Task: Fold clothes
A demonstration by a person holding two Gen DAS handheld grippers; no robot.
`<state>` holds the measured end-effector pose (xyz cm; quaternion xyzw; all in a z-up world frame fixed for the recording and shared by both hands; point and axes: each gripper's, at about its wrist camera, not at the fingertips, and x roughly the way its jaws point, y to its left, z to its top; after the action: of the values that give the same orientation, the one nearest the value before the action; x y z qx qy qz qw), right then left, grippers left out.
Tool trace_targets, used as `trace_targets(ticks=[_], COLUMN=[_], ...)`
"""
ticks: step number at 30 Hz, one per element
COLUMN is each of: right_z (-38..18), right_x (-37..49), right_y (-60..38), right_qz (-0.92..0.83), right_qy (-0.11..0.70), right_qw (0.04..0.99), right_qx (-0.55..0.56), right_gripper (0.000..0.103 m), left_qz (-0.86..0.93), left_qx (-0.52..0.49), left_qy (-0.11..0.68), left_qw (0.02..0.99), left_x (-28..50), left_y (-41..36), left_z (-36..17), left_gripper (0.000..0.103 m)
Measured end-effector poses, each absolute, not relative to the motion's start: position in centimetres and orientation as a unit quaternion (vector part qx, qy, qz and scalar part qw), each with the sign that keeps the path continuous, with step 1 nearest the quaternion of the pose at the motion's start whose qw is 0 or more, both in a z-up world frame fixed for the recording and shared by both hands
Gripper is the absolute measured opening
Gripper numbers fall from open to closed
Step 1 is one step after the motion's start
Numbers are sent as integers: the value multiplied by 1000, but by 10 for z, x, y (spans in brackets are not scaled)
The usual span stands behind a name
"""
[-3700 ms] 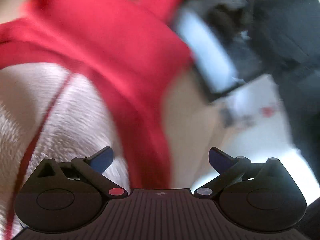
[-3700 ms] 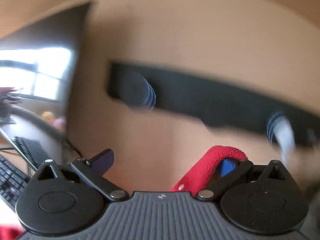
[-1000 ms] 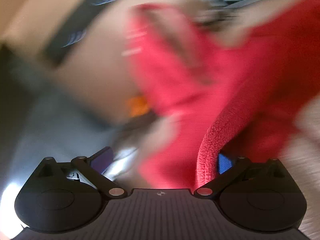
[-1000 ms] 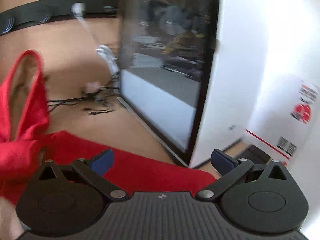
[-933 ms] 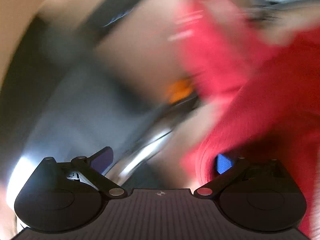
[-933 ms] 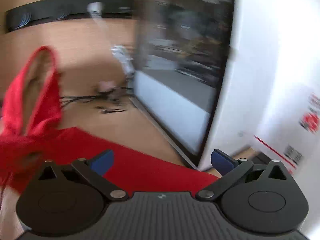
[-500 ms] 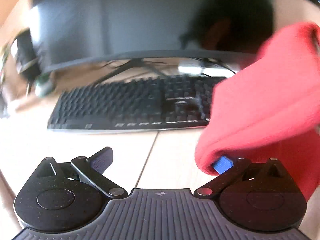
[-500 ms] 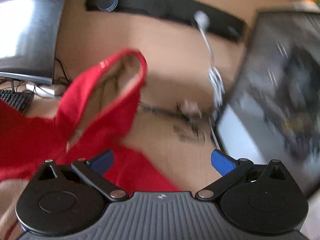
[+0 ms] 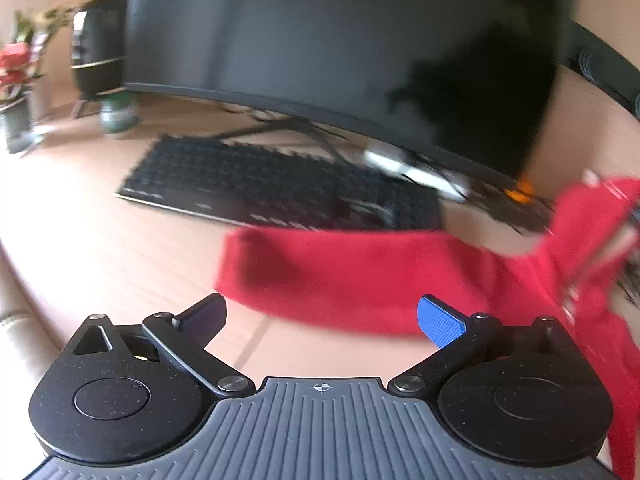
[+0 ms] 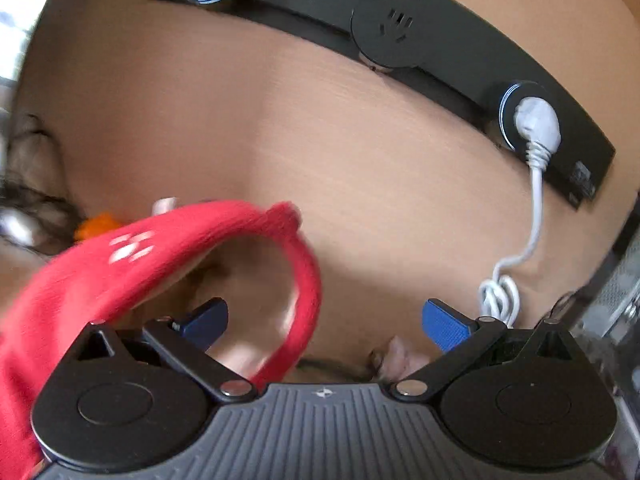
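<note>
In the left wrist view, a garment stretches across the table just ahead of the left claw, running from the middle off to the right. Behind it lies a keyboard, and behind the keyboard stands a monitor. A plant sits at the far left.

In the right wrist view, a loop of the garment arches from the left over the left finger of the right claw. A power strip runs across the top, with a plug in it at the right; its cable hangs down to the right of the claw.
</note>
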<state>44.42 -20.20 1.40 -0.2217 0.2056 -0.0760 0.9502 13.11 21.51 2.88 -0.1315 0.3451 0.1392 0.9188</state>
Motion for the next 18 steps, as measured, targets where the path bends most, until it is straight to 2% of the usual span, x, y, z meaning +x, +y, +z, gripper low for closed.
trace_targets(ticks=[2,5,8,9,10,14,18], right_z=[28,71,96,100,102,94,74], right_x=[445,411,384,386,395,433,406], right_y=[-192,-177,-163,-161,-160,-169,-218], right_qz=[-118,-105,-109,-97,-73,48,57], right_qy=[115,-51,-182,-173,-129,138,240], right_qw=[955,969,958,963,971,975,967], right_qx=[-245,-216,-191,-184,-187,-168,-58], right_gripper=[103,103,103,103,103,103,103], left_qz=[99,20,-54,-78,-101,-170,-217], left_qx=[-131,-137,-130,-128,-119,-79,-54], left_qy=[353,362,372,374,377,390,387], left_qw=[921,922,918,915,913,902,894], left_x=[125,126,145,151,161,192,214], left_y=[200,174,141,131,118,76,56], left_z=[30,29,22,19,15,4,-3], left_gripper=[103,103,103,103,103,103,103])
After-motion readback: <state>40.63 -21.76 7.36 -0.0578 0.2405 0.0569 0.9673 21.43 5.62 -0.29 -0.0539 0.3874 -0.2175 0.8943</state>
